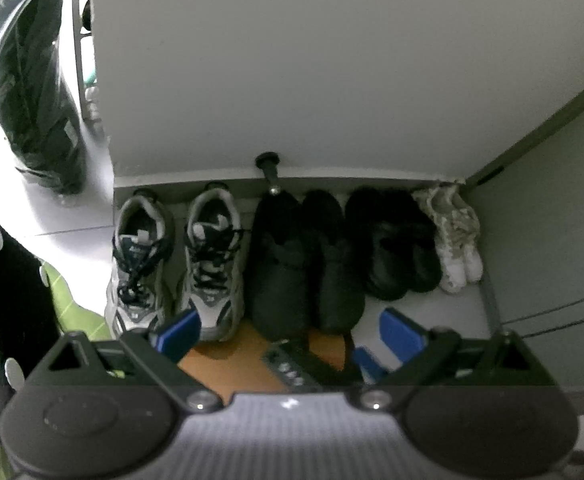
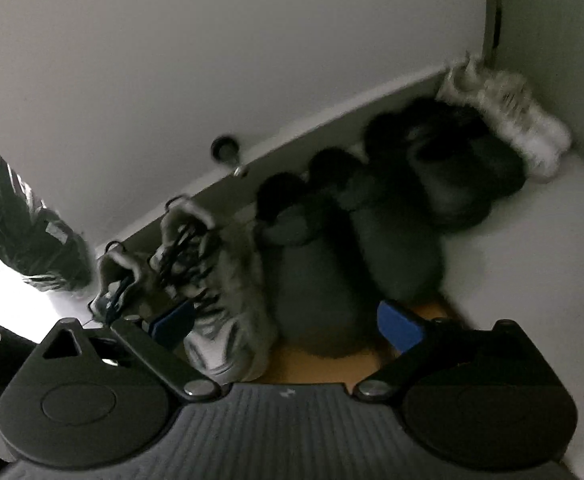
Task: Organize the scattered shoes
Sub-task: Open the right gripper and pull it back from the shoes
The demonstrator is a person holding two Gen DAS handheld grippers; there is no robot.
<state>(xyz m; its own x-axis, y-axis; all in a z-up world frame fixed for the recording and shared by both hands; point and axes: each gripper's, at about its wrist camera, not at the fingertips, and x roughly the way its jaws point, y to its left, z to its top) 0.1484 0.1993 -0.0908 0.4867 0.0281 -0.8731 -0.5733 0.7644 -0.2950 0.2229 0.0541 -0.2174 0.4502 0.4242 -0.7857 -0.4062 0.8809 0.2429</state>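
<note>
Grey sneakers are lined up at the wall with black shoes, slippers and white pair, long axes toward the grippers. Left gripper and right gripper are held wide open, empty, right nearer.

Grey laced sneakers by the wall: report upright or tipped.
Upright. Both grey laced sneakers rest on their soles, openings and laces facing up, heels toward the white wall, side by side.
</note>
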